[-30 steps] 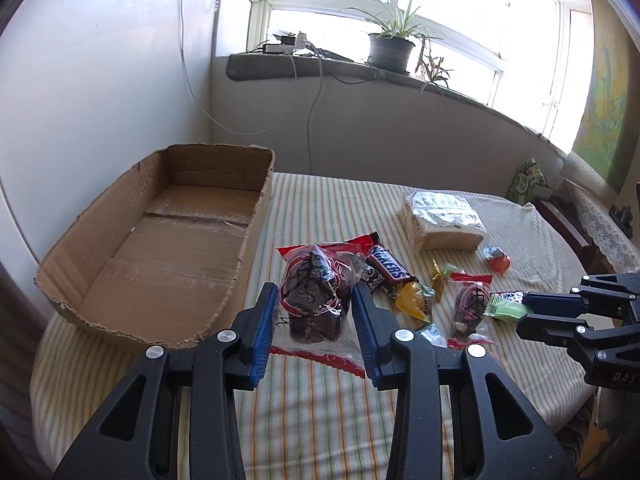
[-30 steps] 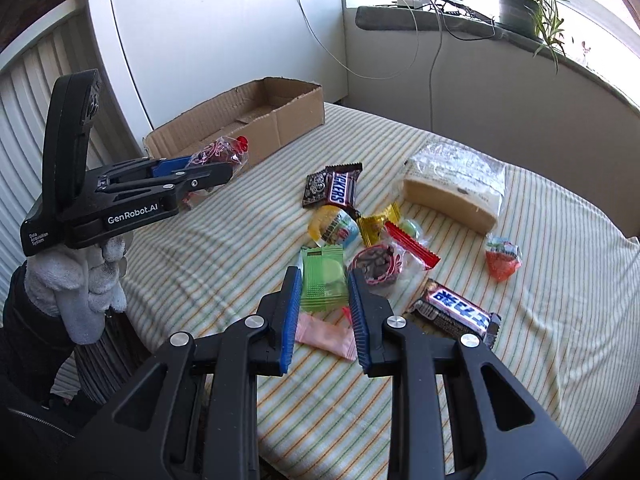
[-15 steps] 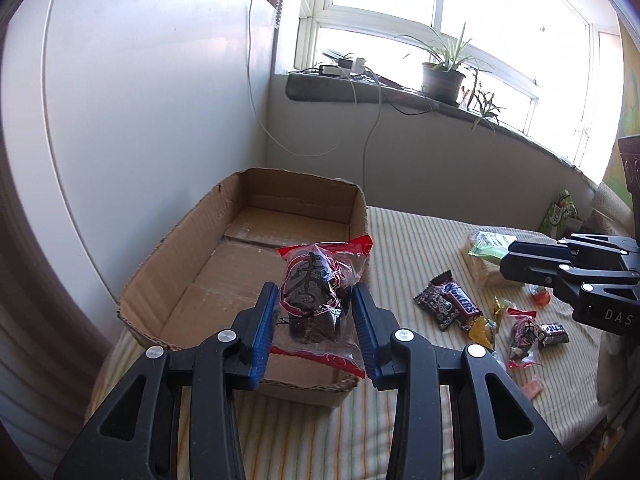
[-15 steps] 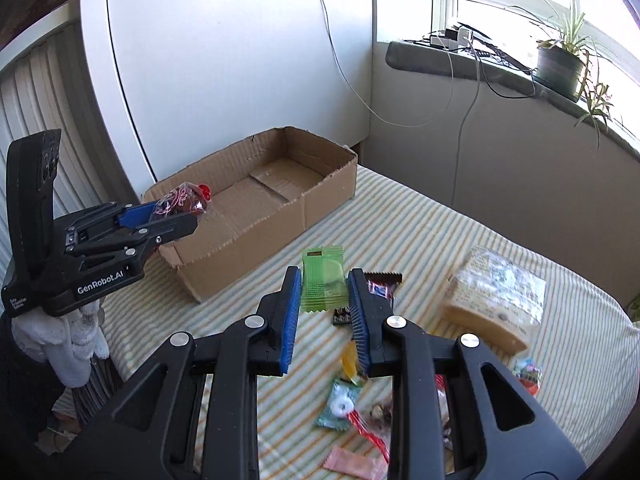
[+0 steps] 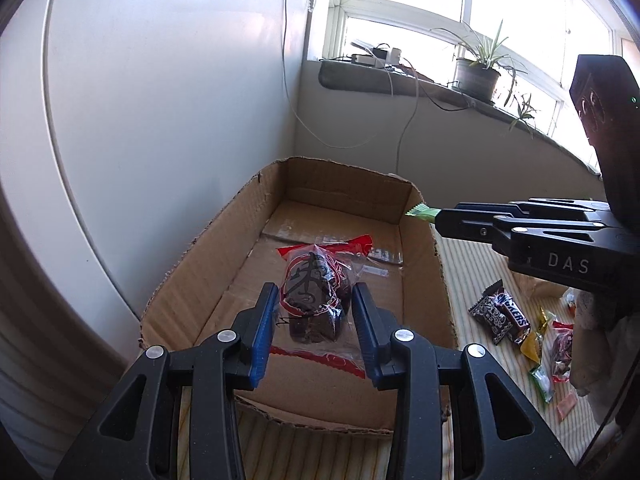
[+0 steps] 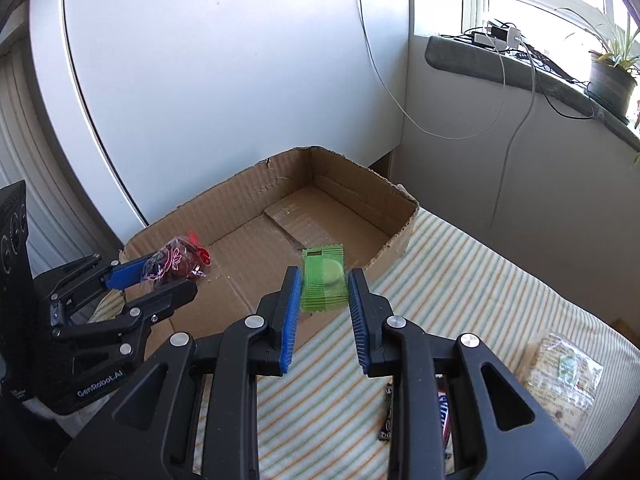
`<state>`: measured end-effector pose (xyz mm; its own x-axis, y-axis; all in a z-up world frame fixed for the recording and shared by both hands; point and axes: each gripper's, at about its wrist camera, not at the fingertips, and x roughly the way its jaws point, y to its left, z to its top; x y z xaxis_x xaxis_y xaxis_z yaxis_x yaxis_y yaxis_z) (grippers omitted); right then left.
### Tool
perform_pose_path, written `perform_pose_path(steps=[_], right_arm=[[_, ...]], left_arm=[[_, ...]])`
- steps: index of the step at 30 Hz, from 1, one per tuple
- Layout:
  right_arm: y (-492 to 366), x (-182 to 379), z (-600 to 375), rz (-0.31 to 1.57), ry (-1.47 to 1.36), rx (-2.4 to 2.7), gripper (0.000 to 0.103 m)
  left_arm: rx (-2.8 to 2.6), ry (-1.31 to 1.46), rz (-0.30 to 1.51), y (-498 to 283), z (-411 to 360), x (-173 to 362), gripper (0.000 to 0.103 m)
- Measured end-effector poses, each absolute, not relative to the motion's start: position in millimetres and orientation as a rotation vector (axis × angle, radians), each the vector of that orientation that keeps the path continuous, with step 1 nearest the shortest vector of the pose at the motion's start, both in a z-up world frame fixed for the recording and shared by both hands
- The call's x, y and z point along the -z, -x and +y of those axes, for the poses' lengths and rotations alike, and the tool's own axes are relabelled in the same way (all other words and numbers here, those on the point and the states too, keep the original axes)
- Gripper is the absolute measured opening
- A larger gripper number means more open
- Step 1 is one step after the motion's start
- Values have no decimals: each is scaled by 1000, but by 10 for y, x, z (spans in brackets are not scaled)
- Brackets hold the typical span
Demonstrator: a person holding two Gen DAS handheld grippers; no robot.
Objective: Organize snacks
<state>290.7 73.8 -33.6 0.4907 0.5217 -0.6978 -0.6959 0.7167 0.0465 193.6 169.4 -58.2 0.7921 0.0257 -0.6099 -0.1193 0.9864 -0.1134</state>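
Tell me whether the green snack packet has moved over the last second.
Yes. The green snack packet, clamped in the right gripper, went from the striped tablecloth among the other snacks up to the cardboard box, now over its near wall.

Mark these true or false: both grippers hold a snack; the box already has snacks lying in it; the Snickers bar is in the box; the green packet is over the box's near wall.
1. True: the left gripper holds the red-trimmed snack bag, and the right gripper holds the green packet.
2. False: the cardboard box floor is bare.
3. False: the Snickers bar lies on the striped tablecloth.
4. True.
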Motion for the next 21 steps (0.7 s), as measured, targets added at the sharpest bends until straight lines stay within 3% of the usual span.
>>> perform_pose_path(steps=[14,16,18,21], right_arm=[[-3053,601,1067,791,292,-760,26],[-3055,588,1053,785,281,-758,43],[-3037,555,1013,777,271,-761,48],[-3001,480,922,767,261,-757,48]], left_arm=[[-107,146,676,-2018,1777,652,38],[-115,154,670,-2009,1792,643,38],[-118,158,665,-1988,1800,625,38],[-122,161,656,-1954,1801,582,38]])
